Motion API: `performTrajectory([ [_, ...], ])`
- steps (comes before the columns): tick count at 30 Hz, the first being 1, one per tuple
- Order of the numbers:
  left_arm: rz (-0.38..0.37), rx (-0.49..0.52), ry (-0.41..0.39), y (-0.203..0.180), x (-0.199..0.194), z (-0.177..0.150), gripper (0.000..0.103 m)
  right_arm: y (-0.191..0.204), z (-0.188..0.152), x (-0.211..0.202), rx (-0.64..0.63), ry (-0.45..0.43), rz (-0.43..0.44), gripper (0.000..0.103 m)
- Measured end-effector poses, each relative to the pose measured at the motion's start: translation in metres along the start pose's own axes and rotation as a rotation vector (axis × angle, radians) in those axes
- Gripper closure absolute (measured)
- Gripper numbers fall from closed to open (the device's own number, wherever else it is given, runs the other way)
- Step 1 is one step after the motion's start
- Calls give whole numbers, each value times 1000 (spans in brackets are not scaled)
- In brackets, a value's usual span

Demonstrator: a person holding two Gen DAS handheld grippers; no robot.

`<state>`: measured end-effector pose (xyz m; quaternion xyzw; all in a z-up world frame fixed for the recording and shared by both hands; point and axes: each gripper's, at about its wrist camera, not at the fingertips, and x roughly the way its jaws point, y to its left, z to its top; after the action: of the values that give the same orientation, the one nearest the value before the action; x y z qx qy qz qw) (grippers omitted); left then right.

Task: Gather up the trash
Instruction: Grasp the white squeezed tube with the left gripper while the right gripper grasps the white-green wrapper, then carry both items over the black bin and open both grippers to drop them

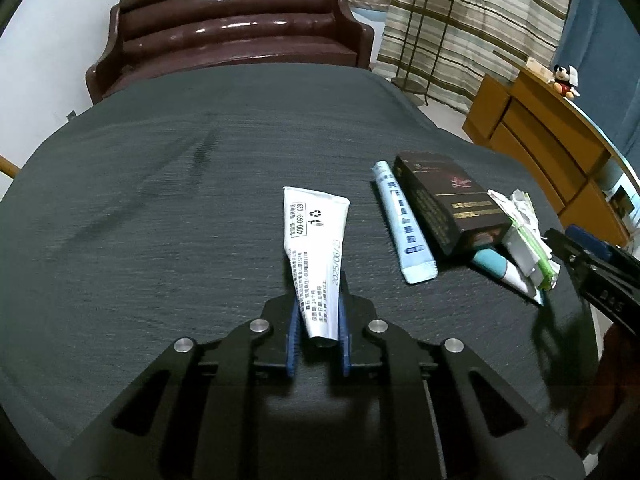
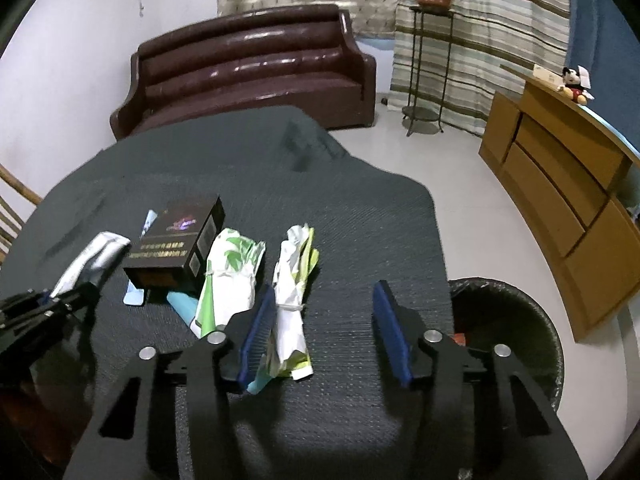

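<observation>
My left gripper (image 1: 319, 332) is shut on the cap end of a white tube (image 1: 316, 248), which points away over the dark table (image 1: 160, 200). To its right lie a light blue sachet (image 1: 404, 224), a dark carton (image 1: 448, 200) and crumpled wrappers (image 1: 524, 232). My right gripper (image 2: 324, 332) is open over the table's near edge; a crumpled white-green wrapper (image 2: 294, 292) lies between its fingers, against the left one. A second leaf-print wrapper (image 2: 228, 276), the carton (image 2: 176, 244) and the tube (image 2: 92, 256) lie to its left.
A black-lined trash bin (image 2: 516, 320) stands on the floor right of the table. A brown sofa (image 2: 248, 68) is behind the table, a plant stand (image 2: 428, 64) and a wooden cabinet (image 2: 568, 184) at the right. A light blue tube (image 2: 182, 304) pokes from under the carton.
</observation>
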<state>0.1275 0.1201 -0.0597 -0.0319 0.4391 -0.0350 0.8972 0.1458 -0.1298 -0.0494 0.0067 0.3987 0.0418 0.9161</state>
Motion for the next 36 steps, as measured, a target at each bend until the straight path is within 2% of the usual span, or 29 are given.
performTrajectory([
  [4,9,-4,-9,9,-2,0,88,7,0,5,-16,26,3,59],
  [7,17,0,-19,13,-4,0,88,11,1,11,-27,48,1,66],
  [11,9,-1,-18,17,-2,0,88,14,-1,14,-34,71,6,83],
  [24,1,-11,-43,12,-6,-4,88,14,-7,1,-16,24,-22,83],
  [36,-9,18,-116,-16,-41,-15,88,-5,-23,-35,28,-46,-40,84],
])
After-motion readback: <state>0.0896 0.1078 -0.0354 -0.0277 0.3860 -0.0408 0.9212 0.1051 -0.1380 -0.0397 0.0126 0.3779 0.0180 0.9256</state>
